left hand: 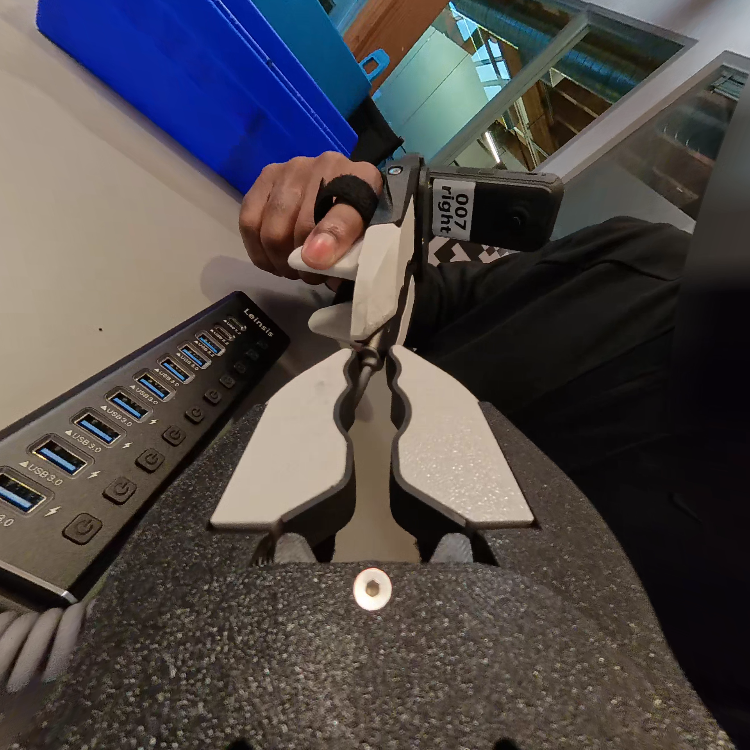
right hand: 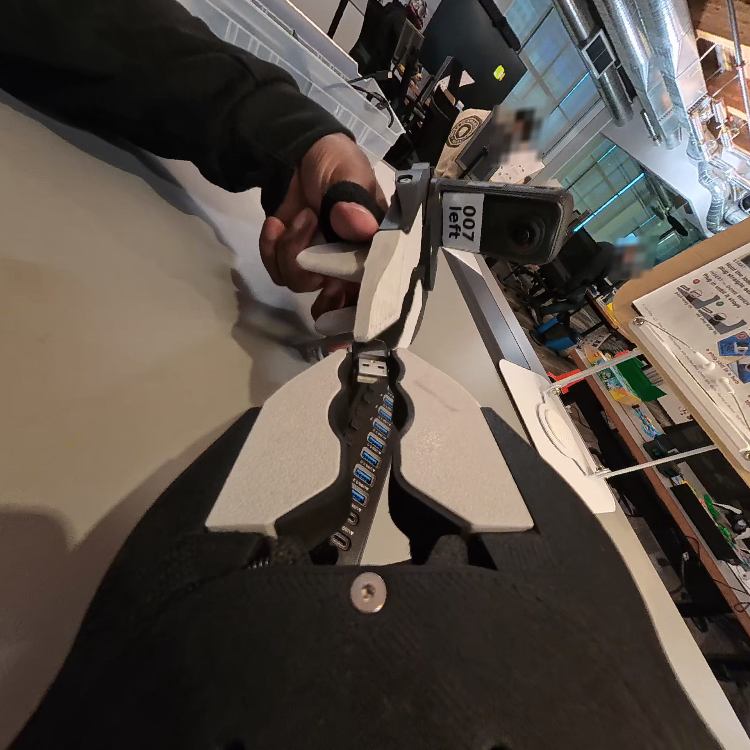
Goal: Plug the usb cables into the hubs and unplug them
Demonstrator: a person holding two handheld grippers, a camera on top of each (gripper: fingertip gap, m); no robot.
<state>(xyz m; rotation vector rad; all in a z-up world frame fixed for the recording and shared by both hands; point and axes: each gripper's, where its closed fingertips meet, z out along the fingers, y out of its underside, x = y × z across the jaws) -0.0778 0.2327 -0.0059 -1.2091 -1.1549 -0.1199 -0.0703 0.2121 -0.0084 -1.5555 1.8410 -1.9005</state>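
A black USB hub (left hand: 142, 410) with a row of blue ports lies on the pale table, left of my left gripper (left hand: 370, 356). That gripper is shut on the dark USB cable (left hand: 365, 375) just behind its plug. My right gripper (right hand: 370, 359) faces it tip to tip and is shut on the silver USB plug (right hand: 371, 368), held in the air above the hub (right hand: 368, 458). The right gripper also shows side-on in the left wrist view (left hand: 367, 339), and the left gripper in the right wrist view (right hand: 375, 337). No cable is in the visible ports.
A blue bin (left hand: 195, 81) stands on the table behind the hub. A grey coiled cable (left hand: 32, 641) leaves the hub's near end. A board with an instruction sheet (right hand: 698, 345) stands by the table edge (right hand: 483, 292). A clear bin (right hand: 324, 81) is behind the person's sleeve. My two grippers' fingertips are within a few centimetres of each other.
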